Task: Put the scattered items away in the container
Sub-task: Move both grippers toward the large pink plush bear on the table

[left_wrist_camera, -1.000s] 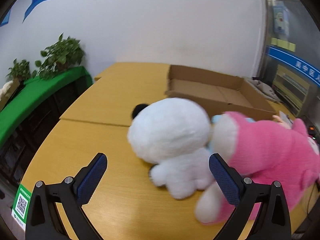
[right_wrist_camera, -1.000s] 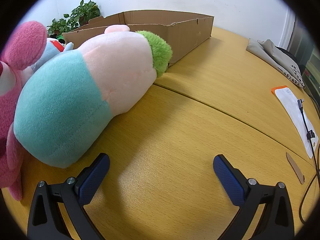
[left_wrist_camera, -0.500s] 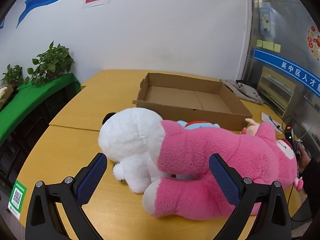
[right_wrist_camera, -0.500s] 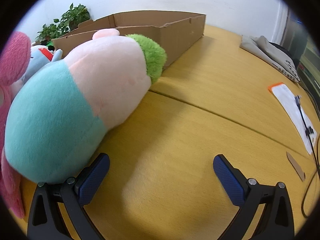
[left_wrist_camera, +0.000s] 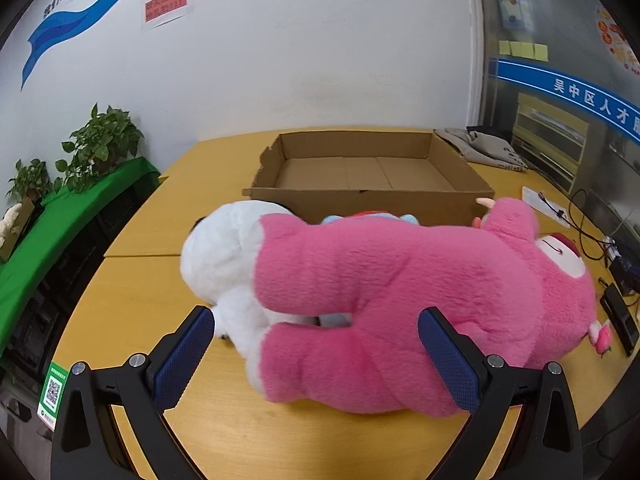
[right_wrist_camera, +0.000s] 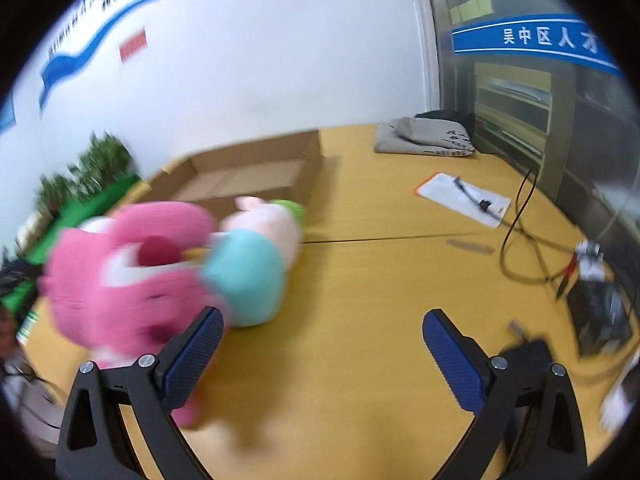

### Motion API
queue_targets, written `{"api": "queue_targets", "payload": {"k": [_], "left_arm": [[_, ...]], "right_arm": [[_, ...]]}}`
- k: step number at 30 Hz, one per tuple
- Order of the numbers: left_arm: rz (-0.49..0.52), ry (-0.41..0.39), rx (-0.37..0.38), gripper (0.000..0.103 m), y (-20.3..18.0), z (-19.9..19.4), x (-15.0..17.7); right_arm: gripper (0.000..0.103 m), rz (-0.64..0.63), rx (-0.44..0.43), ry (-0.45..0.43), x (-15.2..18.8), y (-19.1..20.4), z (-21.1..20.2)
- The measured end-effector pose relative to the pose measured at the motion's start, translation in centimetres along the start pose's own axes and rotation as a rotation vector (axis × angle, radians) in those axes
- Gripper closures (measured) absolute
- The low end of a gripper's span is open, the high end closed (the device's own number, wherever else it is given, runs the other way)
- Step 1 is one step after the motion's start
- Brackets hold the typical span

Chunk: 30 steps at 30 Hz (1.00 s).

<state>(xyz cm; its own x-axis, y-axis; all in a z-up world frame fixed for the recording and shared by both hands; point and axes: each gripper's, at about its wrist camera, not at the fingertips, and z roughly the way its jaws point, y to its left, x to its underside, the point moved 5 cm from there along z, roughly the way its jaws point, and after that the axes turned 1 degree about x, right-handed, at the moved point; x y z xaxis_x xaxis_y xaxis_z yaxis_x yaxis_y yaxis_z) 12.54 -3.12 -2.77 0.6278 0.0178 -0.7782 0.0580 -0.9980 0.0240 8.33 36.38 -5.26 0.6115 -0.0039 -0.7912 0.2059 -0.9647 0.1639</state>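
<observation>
Here, the left gripper is spread wide and grips nothing; the pink plush toy lies on the wooden table between its fingers, against a white plush toy. The cardboard box sits just behind them. The right gripper is likewise wide apart and empty, beside a teal-and-pink plush toy.

blue plush mostly hidden (right view blurred)
</observation>
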Motion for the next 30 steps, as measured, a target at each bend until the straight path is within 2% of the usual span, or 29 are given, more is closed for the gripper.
{"api": "queue_targets", "payload": {"k": [3,6,13,21,30], "left_arm": [[0.021,0.006,0.027,0.0,-1.2,-0.3,0.6],[0.032,-0.003,0.04,0.0,-2.0,-1.0,1.1],[0.018,-0.021,0.071,0.0,-2.0,-2.3,1.8],[-0.004,-0.019,0.121,0.0,-1.7,-2.4,2.4],[0.013,-0.019,0.182,0.0,-3.0,-1.8,2.5]], "right_arm": [[0.002,0.063,-0.027,-0.007,2.3,3.1,-1.5],[0.002,0.114,-0.094,-0.007,3.5,5.9,-2.1],[0.002,0.013,-0.085,-0.015,4.1,10.8,-3.0],[0.002,-0.025,0.007,-0.005,3.4,12.1,-2.4],[0.002,-0.049,0.018,0.038,3.7,12.7,-0.9]]}}
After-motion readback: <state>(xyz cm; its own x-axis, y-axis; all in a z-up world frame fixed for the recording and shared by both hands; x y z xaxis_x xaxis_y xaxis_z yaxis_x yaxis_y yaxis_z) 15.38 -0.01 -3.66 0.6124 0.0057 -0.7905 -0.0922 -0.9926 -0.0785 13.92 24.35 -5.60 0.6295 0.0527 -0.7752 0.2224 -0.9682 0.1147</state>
